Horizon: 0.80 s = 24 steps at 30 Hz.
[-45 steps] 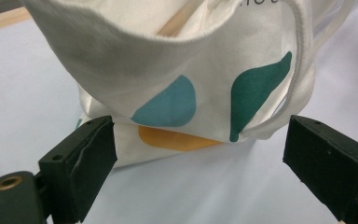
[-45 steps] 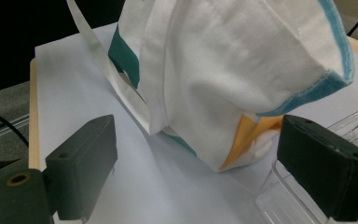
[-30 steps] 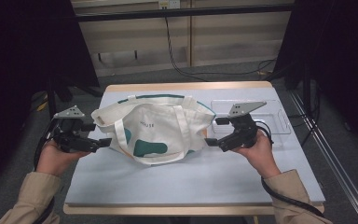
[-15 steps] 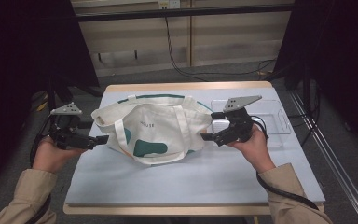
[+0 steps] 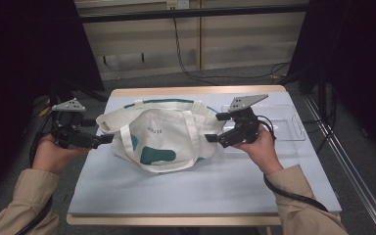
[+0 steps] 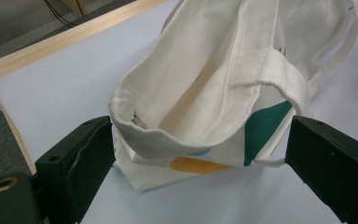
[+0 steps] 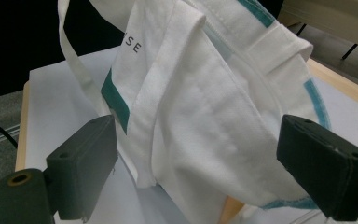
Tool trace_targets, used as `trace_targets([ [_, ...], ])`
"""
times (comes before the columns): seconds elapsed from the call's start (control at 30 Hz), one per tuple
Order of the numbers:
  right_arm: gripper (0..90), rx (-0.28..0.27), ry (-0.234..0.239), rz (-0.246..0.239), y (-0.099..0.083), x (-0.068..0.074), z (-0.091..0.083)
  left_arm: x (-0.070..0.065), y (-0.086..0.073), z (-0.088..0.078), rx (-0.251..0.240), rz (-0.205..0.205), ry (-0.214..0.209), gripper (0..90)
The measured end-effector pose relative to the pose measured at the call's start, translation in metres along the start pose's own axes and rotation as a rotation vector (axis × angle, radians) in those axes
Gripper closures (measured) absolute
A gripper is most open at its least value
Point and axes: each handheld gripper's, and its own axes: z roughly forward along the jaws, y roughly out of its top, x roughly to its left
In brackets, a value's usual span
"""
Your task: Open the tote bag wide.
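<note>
The cream cloth tote bag with green shapes lies on the pale blue bench. The clear plastic tray sits at its 3 o'clock. Left gripper at 9 o'clock, right gripper at 3 o'clock.

The soft cream canvas tote bag carries dark teal patches, an orange-yellow patch low on one side, teal trim along its rim and small dark lettering. It lies on a pale blue rectangular tabletop edged in light wood. Both grippers' blocky jaws are black.
</note>
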Motion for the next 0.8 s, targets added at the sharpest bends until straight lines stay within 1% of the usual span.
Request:
trace_targets([
  [0.1,11.9,0.0,0.0,-0.004,0.003,-0.001,0.002,0.002,0.003,0.0,0.002,-0.011,0.002,7.9],
  [0.13,12.0,0.002,-0.002,-0.006,0.003,-0.001,0.002,0.002,0.004,0.0,0.006,0.002,0.007,7.9],
  [0.23,12.4,0.002,0.0,-0.008,0.004,-0.001,0.005,0.004,0.008,0.002,0.003,-0.01,0.006,7.9],
  [0.27,12.5,0.004,-0.003,-0.011,0.005,-0.001,0.006,0.005,0.009,0.003,0.003,-0.002,0.008,7.9],
  [0.33,12.9,0.005,-0.002,-0.011,0.006,-0.001,0.007,0.007,0.011,0.005,0.0,-0.006,-0.001,8.0],
  [0.37,13.0,0.005,-0.002,-0.013,0.007,-0.001,0.008,0.008,0.013,0.006,0.004,-0.02,0.006,7.9],
  [0.4,13.4,0.005,-0.001,-0.017,0.007,-0.001,0.008,0.01,0.014,0.006,0.005,-0.018,0.006,7.8],
  [0.43,13.5,0.007,0.003,-0.017,0.008,-0.001,0.009,0.012,0.016,0.007,0.007,-0.017,0.002,7.9],
  [0.47,13.7,0.009,0.0,-0.024,0.008,-0.001,0.01,0.013,0.017,0.008,0.005,-0.027,-0.01,8.6],
  [0.57,14.5,0.012,0.004,-0.032,0.009,0.0,0.012,0.015,0.021,0.01,0.018,-0.034,-0.015,9.9],
  [0.6,14.6,0.012,0.001,-0.032,0.009,0.0,0.013,0.016,0.022,0.011,0.017,-0.023,-0.013,9.9],
  [0.63,14.6,0.01,0.002,-0.035,0.01,-0.001,0.013,0.016,0.023,0.011,0.022,-0.02,-0.01,10.1],
  [0.7,14.6,0.01,0.003,-0.035,0.01,-0.001,0.013,0.016,0.025,0.013,0.025,-0.019,-0.017,10.3],
  [0.73,14.6,0.008,-0.001,-0.037,0.011,-0.001,0.014,0.016,0.027,0.014,0.026,-0.005,-0.018,10.9],
  [0.8,14.3,0.013,-0.008,-0.043,0.012,-0.001,0.014,0.015,0.029,0.017,0.029,0.0,-0.023,12.3],
])
